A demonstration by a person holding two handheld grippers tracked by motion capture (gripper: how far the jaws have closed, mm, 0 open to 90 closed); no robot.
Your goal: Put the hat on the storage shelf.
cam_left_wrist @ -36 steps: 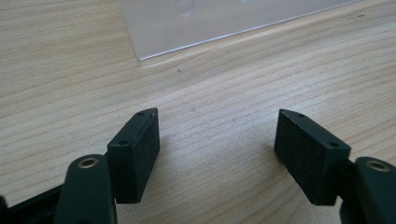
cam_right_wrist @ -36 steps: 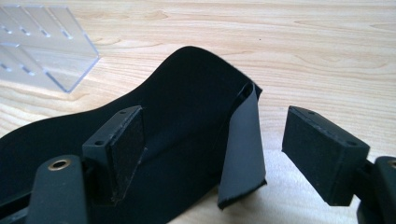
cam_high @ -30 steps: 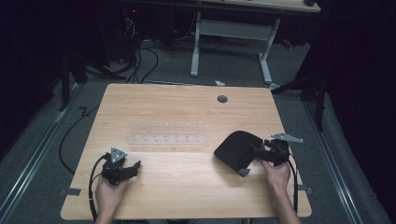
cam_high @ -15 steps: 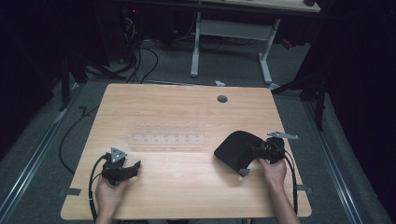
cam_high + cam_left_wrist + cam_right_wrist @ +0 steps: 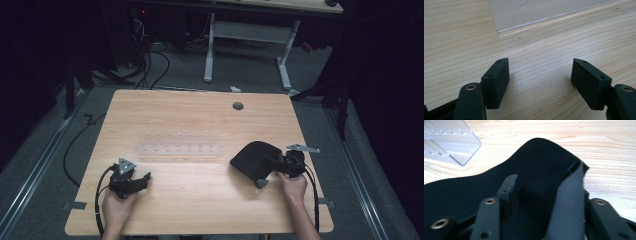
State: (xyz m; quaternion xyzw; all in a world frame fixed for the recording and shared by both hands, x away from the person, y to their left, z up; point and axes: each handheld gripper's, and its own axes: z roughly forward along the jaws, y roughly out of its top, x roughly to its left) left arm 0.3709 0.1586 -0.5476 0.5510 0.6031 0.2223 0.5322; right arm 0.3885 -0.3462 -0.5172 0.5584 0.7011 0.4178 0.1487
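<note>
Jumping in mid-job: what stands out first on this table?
A black pad at the right side of the wooden table, with its edge curled up between the jaws of the right tongs, which have just been closing on it. Near the middle lies a clear plastic rack, hard to spot against the wood. The left tongs rest open at the near left, holding nothing.

Each hand carries a black gripper: the left gripper (image 5: 131, 181) bears a grey three-cornered plate (image 5: 125, 166) on top, and the right gripper (image 5: 280, 165) bears one too, and a black cable (image 5: 101, 186) trails from each. Seen close, the left gripper's jaws are flat black bars with brass-ringed holes, ending in blocky pads (image 5: 496, 81) with small screw holes. The person's forearms are bare, with no sleeves.
</note>
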